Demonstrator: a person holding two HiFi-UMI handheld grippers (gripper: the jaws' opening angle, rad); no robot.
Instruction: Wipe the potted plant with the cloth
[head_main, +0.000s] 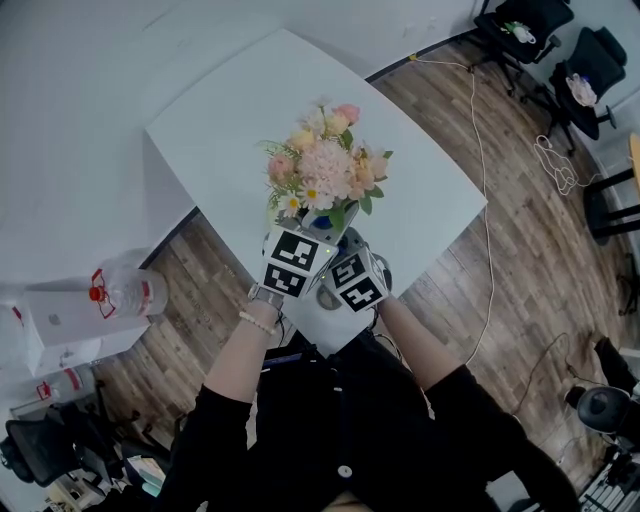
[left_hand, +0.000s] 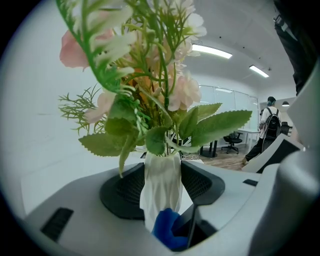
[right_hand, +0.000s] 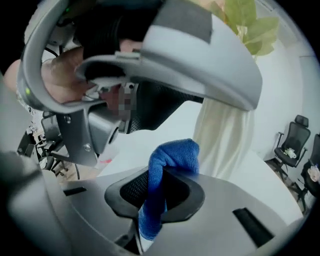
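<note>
The left gripper (left_hand: 162, 192) clamps the vase (left_hand: 160, 170) between wide-set jaws to steady it, while the right gripper (right_hand: 162, 192), closed tight on the cloth (right_hand: 172, 152), holds it just ahead at the vase's foot for wiping.

You wear a black top (head_main: 340, 430) with one pale button (head_main: 344, 470) and sleeves (head_main: 222, 425) that end above the forearms. A beaded bracelet (head_main: 258, 322) rings your left wrist. Your left gripper (left_hand: 162, 186) and right gripper (right_hand: 162, 194) have pale grey shells, black mesh-textured pads (left_hand: 127, 189) and cubes (head_main: 292, 265) of black-and-white square markers.
</note>
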